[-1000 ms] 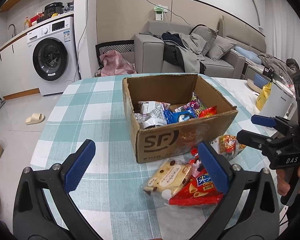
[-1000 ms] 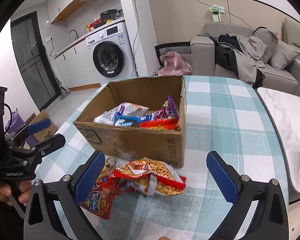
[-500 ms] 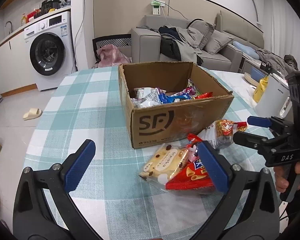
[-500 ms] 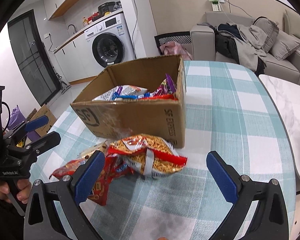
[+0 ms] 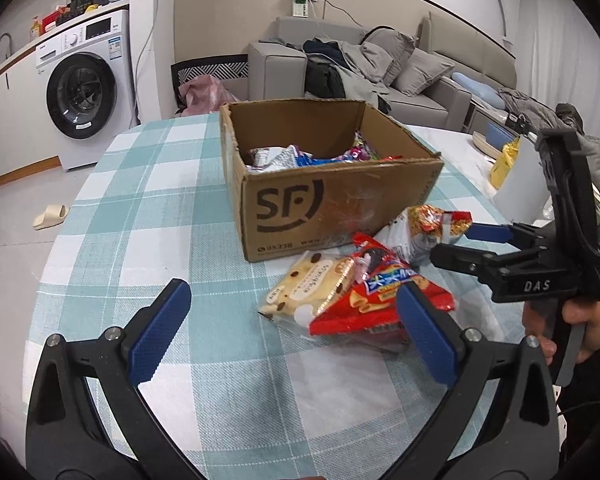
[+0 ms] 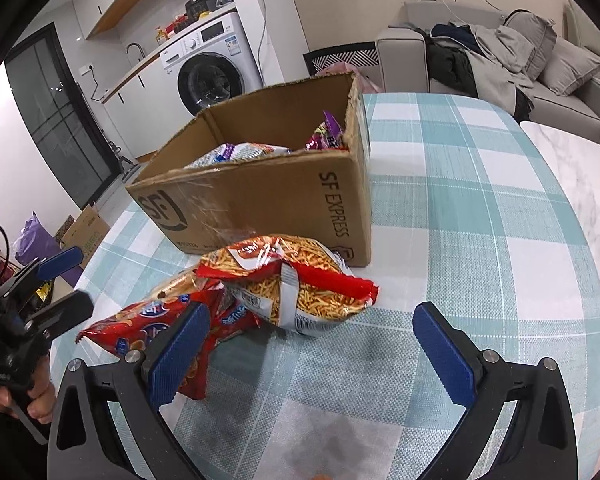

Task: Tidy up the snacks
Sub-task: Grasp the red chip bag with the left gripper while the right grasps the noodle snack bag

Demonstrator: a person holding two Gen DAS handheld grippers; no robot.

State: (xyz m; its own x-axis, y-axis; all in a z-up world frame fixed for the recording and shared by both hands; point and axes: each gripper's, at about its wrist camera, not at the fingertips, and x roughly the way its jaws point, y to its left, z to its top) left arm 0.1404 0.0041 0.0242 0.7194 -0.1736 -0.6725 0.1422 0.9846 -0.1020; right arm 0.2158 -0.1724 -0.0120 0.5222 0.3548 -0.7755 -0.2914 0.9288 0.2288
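The noodle-snack bag [image 6: 296, 284] lies on the table [image 6: 480, 240] touching the front wall of the SF cardboard box [image 6: 268, 204], long axis running across your right gripper [image 6: 312, 356], dead ahead of it. Right jaws are wide open w/ nothing held; that gripper's nearer. The red chip bag [image 5: 384, 296] and the cookie pack [image 5: 312, 284] lie just beside the noodle bag toward the table's near edge, w/ your left gripper [image 5: 296, 340] also fully open, empty, over the cloth. Probably go straight in w/ the right.
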